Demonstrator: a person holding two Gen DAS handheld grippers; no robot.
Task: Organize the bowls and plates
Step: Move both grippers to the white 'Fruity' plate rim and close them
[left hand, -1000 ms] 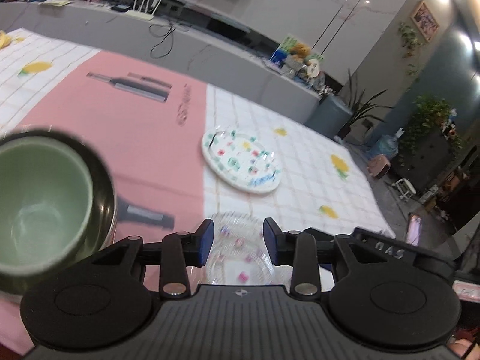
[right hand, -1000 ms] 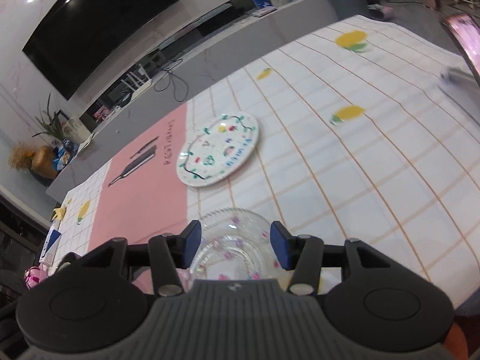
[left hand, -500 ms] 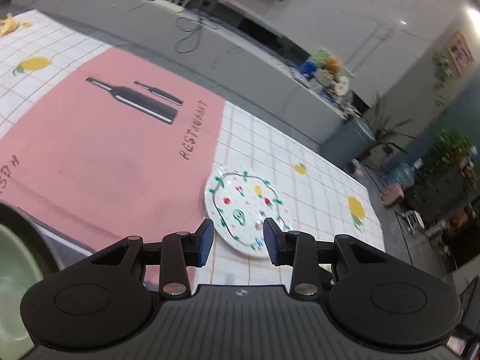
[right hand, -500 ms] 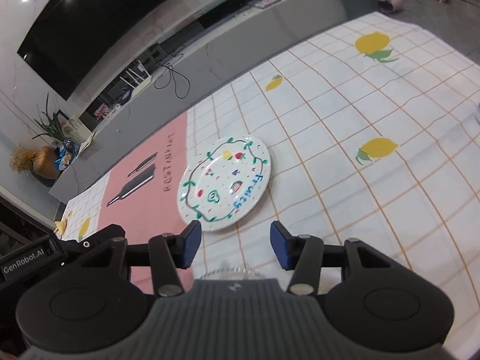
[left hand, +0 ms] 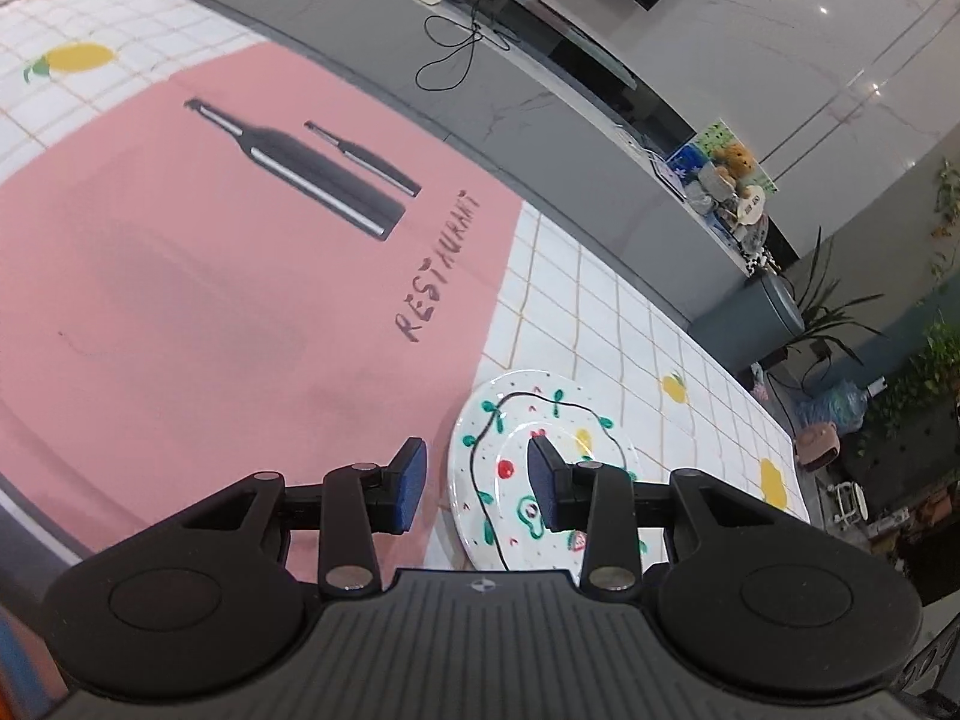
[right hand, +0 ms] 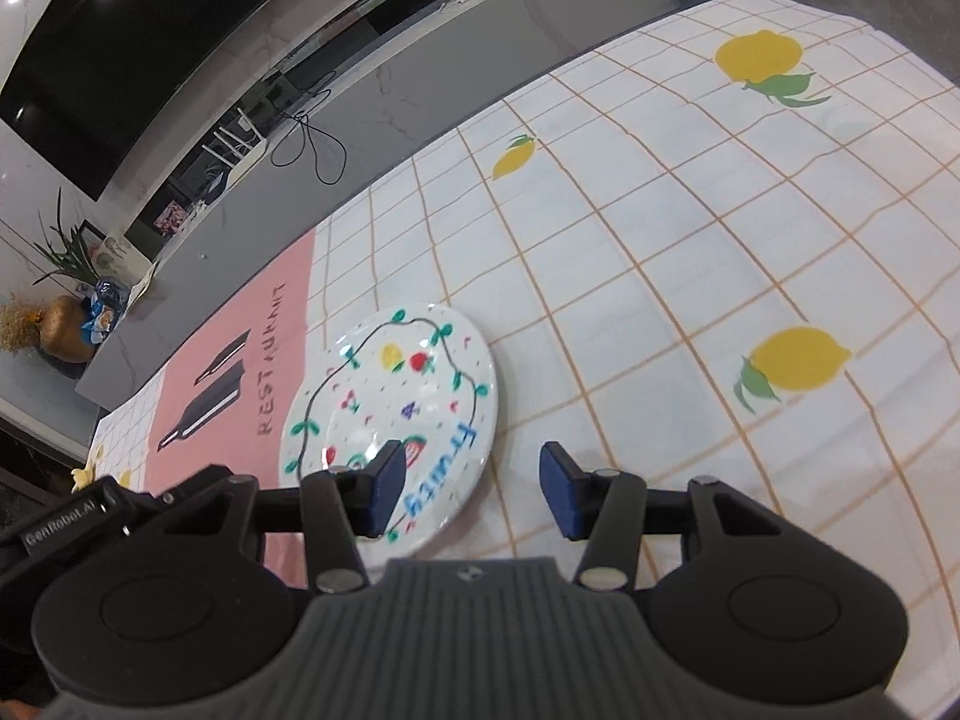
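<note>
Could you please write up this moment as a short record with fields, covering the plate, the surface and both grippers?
plate: painted plate, flat on the tablecloth, straddling the pink mat's edge
left gripper: jaws open, empty, over the plate's left rim
right gripper: jaws open, empty, over the plate's right rim
contact: none visible
other dishes: none in view

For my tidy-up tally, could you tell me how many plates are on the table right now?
1: the painted plate lies flat on the checked cloth, its edge beside the pink mat. Other dishes may sit outside both views.
</note>
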